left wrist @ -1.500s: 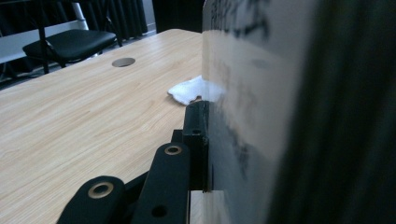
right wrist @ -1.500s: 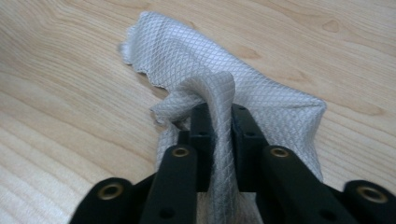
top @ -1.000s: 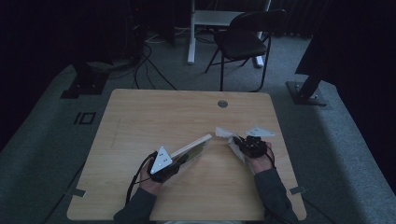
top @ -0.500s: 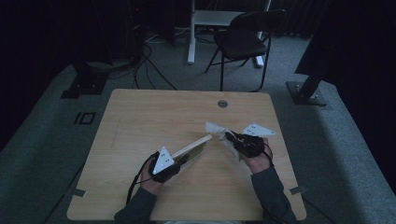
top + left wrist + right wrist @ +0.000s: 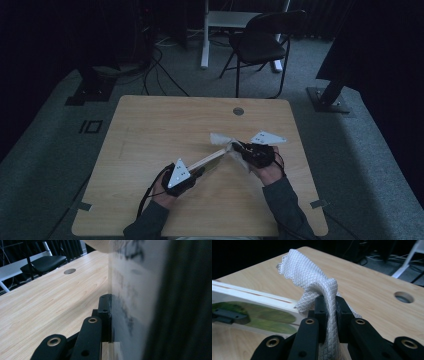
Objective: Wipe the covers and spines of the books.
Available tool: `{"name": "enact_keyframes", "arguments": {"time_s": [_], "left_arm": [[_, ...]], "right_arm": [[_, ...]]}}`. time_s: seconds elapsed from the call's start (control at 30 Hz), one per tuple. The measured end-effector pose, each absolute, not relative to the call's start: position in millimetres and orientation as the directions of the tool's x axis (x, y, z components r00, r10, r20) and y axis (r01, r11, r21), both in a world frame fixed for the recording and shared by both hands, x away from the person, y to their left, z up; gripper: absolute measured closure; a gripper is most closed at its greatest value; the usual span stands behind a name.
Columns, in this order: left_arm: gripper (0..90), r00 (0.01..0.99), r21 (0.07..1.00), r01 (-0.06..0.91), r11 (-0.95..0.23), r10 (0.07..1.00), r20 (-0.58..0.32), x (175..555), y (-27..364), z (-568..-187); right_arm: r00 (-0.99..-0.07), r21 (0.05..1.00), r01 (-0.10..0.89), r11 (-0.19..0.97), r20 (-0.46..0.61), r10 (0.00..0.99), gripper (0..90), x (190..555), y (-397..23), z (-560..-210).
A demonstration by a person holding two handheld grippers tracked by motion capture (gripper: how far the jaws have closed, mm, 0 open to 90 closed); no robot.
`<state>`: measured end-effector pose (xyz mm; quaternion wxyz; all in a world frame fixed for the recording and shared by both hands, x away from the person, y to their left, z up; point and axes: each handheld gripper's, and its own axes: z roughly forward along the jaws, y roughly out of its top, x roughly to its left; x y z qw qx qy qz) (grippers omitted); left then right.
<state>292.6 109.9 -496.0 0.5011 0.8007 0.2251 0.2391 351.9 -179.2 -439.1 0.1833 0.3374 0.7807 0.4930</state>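
Left tongs [image 5: 199, 172]: we clamp the board [image 5: 212, 159] on edge.
Right tongs [image 5: 329, 306]: we pinch the white cloth [image 5: 312, 280] above the tabletop [image 5: 150, 130].

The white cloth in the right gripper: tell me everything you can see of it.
The white cloth is a thin woven fabric with a fine diamond mesh pattern and a scalloped edge. It is bunched and twisted, pinched between the shut jaws of the right gripper, and its free end stands up and fans out above them. It hangs above the wooden table, at the end of the flat board that the left gripper holds.
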Motion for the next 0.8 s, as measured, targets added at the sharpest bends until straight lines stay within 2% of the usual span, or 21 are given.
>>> {"name": "enact_keyframes", "arguments": {"time_s": [0.23, 0.47, 0.8], "left_arm": [[78.2, 0.784, 0.907, 0.118, -0.404, 0.599, 0.164, 292, 109, -496], [78.2, 0.784, 0.907, 0.119, -0.404, 0.599, 0.165, 292, 109, -496], [78.2, 0.783, 0.905, 0.122, -0.408, 0.6, 0.165, 293, 109, -497]], "right_arm": [[-0.75, 0.882, 0.342, 0.325, 0.048, 0.66, 82.8, 348, -164, -442], [-0.771, 0.885, 0.341, 0.317, 0.071, 0.633, 82.8, 345, -160, -441], [-0.811, 0.887, 0.3, 0.352, 0.043, 0.584, 82.8, 334, -145, -435]]}}
